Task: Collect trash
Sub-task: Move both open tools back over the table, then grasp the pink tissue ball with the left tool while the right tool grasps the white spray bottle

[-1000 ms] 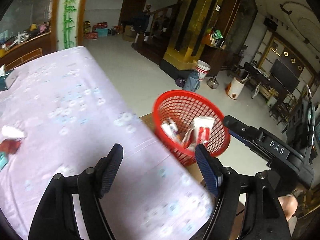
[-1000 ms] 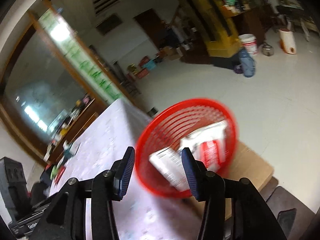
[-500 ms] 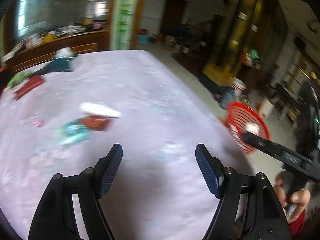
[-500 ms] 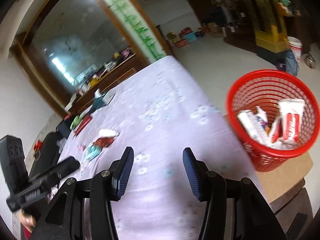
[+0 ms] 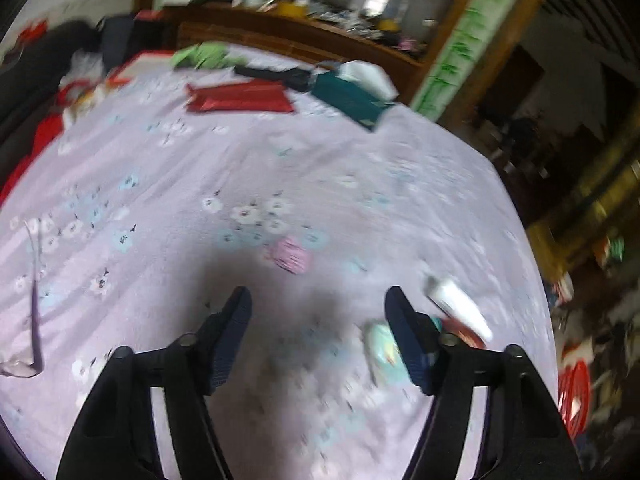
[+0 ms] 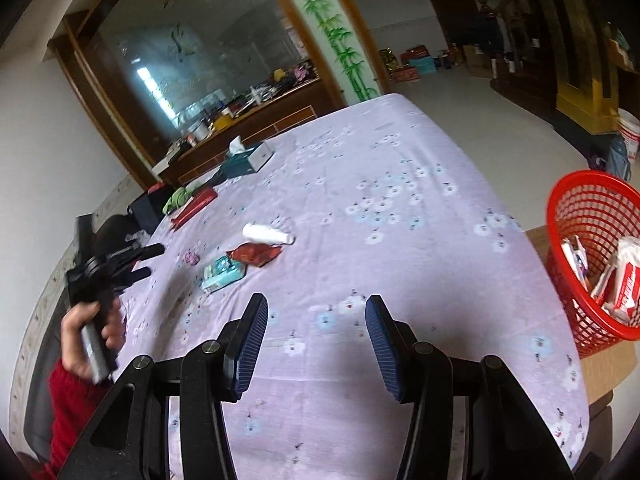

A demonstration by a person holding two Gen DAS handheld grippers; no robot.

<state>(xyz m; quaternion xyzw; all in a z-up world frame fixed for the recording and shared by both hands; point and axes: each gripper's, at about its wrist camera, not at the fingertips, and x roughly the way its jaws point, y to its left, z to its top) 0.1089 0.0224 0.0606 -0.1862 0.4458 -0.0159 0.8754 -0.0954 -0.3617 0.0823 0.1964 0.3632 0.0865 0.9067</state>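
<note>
Loose trash lies on the lilac flowered tablecloth (image 6: 400, 240): a white tube (image 6: 266, 234), a dark red wrapper (image 6: 256, 254), a teal packet (image 6: 222, 274) and a small pink wrapper (image 6: 192, 258). My left gripper (image 5: 318, 304) hovers open and empty low over the cloth, with the pink wrapper (image 5: 291, 255) just ahead, and the teal packet (image 5: 382, 348) and white tube (image 5: 458, 308) by its right finger. In the right wrist view the left gripper (image 6: 154, 261) sits left of that pile. My right gripper (image 6: 316, 320) is open and empty above the near table edge. The red basket (image 6: 568, 280) holds several wrappers.
At the far end of the table lie a teal tissue box (image 6: 248, 158), a long red packet (image 6: 194, 208) and a green cloth (image 6: 178, 198). The basket stands on a cardboard box (image 6: 612, 364) off the table's right side. A hand (image 6: 86, 332) holds the left gripper's handle.
Both views have swung away from the red basket to the table. My left gripper has moved left and down to the trash pile; both stay open and empty.
</note>
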